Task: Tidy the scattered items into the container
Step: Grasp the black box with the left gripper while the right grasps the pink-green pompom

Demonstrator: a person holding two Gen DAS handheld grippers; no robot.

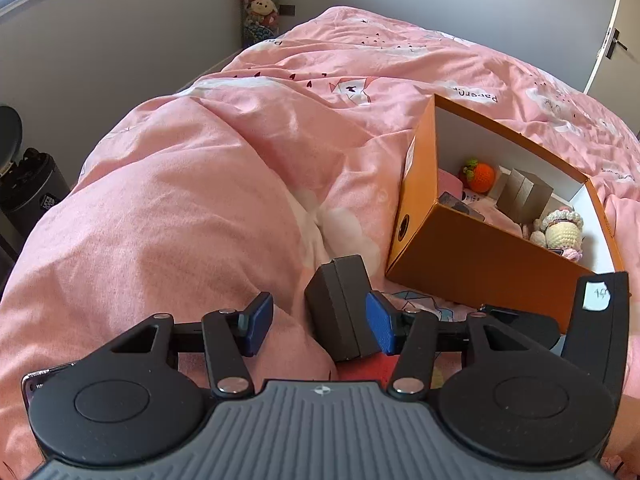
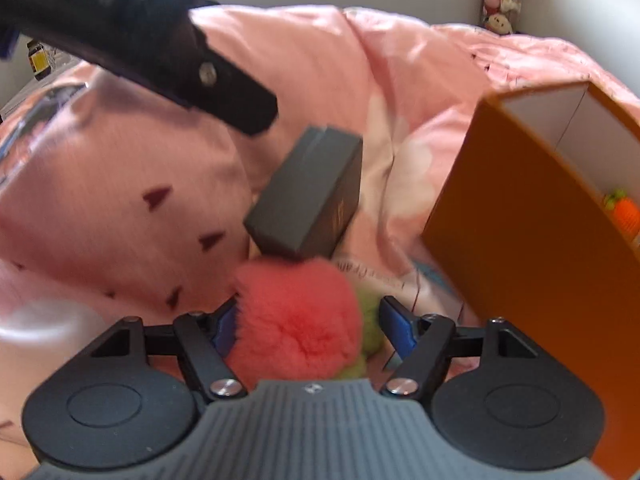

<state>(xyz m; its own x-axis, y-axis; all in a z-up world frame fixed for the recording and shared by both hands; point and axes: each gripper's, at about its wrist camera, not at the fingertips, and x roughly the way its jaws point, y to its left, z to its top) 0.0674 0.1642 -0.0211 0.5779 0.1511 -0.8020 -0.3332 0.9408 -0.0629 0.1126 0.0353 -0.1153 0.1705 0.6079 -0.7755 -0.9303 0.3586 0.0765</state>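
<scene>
Through your left wrist camera, the left gripper (image 1: 318, 322) hangs low over a rumpled pink duvet (image 1: 168, 208). Its blue-padded jaws stand about half open, with a dark grey box (image 1: 340, 312) between them; the box touches the right-hand pad, while a clear gap separates it from the left-hand pad, so nothing is clamped. To the right, close by on the bed, sits the orange container (image 1: 472, 252), an open carton with white inner walls. It already holds an orange crocheted fruit (image 1: 482, 176), some grey blocks (image 1: 524, 194) and a cream crocheted doll (image 1: 562, 232), so much of the tidying looks done. Through your right wrist camera, which is blurred, the right gripper (image 2: 306, 326) points down at a fluffy red and green plush (image 2: 304, 326) lying on the duvet. The jaws are spread wide around it, one pad on each side; whether the left-hand pad touches the fur I cannot tell, and the right-hand pad stands clear, so I read it as not gripped. Just beyond the plush lies the same dark grey box, and above it the black arm of the left gripper crosses the upper left of the view. The orange container rises at the right, near enough that either item would need only a short carry.
</scene>
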